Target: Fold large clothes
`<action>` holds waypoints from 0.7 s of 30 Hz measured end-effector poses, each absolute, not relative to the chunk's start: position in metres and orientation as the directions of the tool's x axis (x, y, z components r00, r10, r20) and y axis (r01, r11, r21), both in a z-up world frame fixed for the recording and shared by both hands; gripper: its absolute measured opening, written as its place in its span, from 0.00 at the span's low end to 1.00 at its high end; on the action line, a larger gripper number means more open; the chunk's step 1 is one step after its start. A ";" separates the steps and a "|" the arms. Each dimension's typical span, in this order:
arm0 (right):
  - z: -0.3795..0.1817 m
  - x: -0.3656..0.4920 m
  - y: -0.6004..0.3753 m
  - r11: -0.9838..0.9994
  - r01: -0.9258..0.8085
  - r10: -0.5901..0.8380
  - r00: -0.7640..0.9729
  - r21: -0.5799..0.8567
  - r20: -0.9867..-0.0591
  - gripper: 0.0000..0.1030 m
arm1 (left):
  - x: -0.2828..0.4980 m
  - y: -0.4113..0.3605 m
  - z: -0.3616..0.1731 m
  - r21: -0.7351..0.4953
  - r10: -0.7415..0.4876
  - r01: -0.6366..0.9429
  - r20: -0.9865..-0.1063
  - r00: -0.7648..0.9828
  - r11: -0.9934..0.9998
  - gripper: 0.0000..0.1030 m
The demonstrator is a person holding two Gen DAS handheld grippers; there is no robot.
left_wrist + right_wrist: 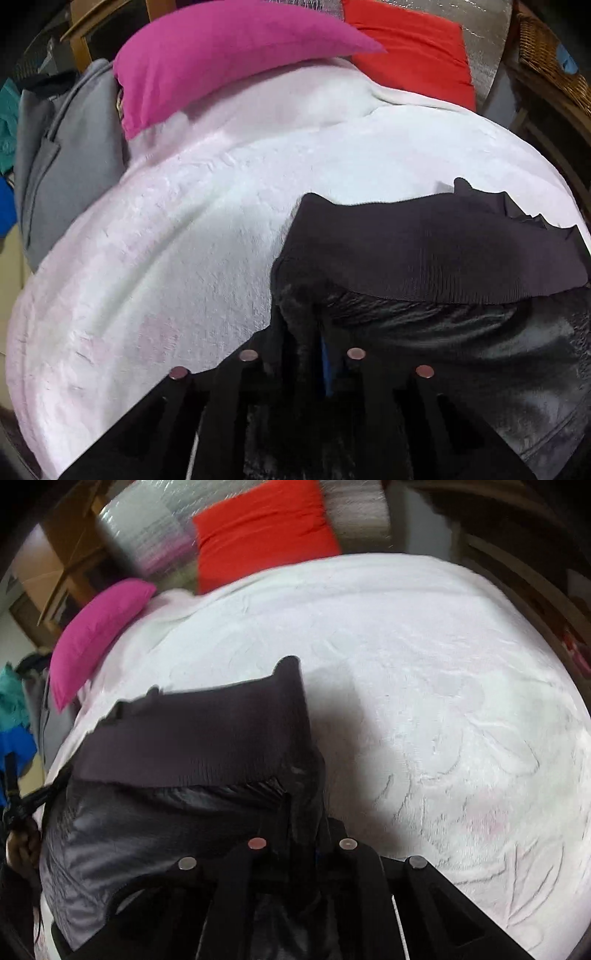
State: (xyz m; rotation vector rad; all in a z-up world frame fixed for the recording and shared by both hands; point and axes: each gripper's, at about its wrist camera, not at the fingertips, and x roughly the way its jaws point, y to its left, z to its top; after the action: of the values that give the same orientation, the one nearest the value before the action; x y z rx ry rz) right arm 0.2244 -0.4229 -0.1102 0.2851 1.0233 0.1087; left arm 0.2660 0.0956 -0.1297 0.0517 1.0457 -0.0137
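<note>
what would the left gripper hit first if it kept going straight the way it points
The black jacket: the left gripper is already shut on its edge. Straight beyond lies the jacket's ribbed hem, then probably the white blanket, though depth is hard to judge.

one black jacket, two cushions, one blanket

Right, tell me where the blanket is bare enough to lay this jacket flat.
Free: the white blanket to the right of the black jacket, and the stretch beyond its ribbed hem up to the red cushion. Crowded: the far left, where the pink cushion and grey garment sit.
</note>
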 end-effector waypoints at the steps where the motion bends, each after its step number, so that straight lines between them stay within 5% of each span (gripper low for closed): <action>1: -0.107 0.222 -0.423 0.954 0.052 0.226 0.521 0.295 -0.823 0.16 | 0.263 0.097 -0.125 0.034 0.015 0.028 -0.863 0.505 0.999 0.25; 2: -0.101 0.217 -0.425 0.956 0.068 0.207 0.526 0.284 -0.825 0.25 | 0.257 0.100 -0.117 0.033 0.020 0.015 -0.857 0.516 0.999 0.25; 7: -0.046 0.171 -0.406 0.981 0.079 0.082 0.662 0.179 -0.745 0.33 | 0.208 0.095 -0.072 0.082 0.103 -0.062 -0.782 0.615 0.995 0.46; 9: -0.025 0.138 -0.389 0.984 0.047 0.086 0.721 0.173 -0.687 0.61 | 0.187 0.088 -0.063 0.072 0.101 -0.071 -0.764 0.637 0.995 0.61; 11: -0.019 0.110 -0.367 0.983 0.014 0.108 0.760 0.182 -0.641 0.70 | 0.161 0.075 -0.059 0.043 0.075 -0.065 -0.753 0.653 0.997 0.62; 21: -0.081 0.088 -0.306 0.992 0.000 0.093 0.678 0.127 -0.730 0.70 | 0.111 0.029 -0.092 -0.013 -0.005 -0.008 -0.806 0.592 1.000 0.62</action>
State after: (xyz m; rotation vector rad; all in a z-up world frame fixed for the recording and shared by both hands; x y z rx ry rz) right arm 0.0879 -0.3061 -0.0810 0.1204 0.8253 0.0524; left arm 0.1113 0.0288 -0.0920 -0.0159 0.9370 0.0018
